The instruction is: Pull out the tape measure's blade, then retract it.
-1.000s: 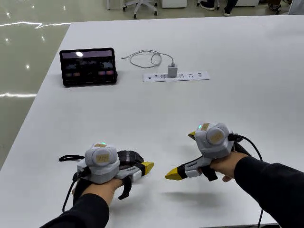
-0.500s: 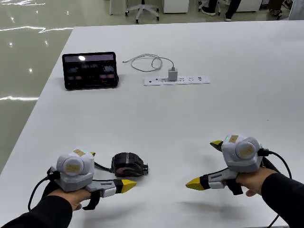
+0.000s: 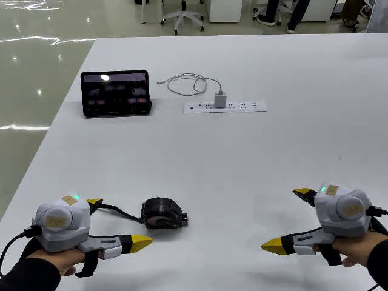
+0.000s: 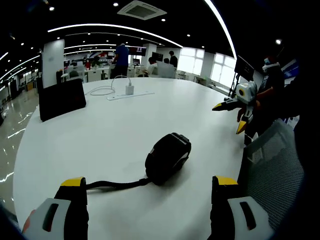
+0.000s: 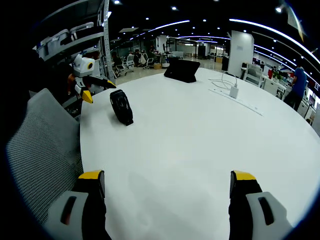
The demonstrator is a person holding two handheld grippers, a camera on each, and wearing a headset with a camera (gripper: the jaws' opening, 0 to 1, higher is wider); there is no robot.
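rounded matte black tape measure [image 3: 162, 213] with thin strap, lying on smooth white bench [image 3: 242, 157], just ahead of yellow-tipped left tongs [image 3: 118, 222], spread wide, right tongs [image 3: 286, 219] well apart, equally wide, holding nothing

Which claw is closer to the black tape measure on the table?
Left. The left claw sits open right beside the tape measure, not touching its case. The right claw is open too, much farther off on its other side.
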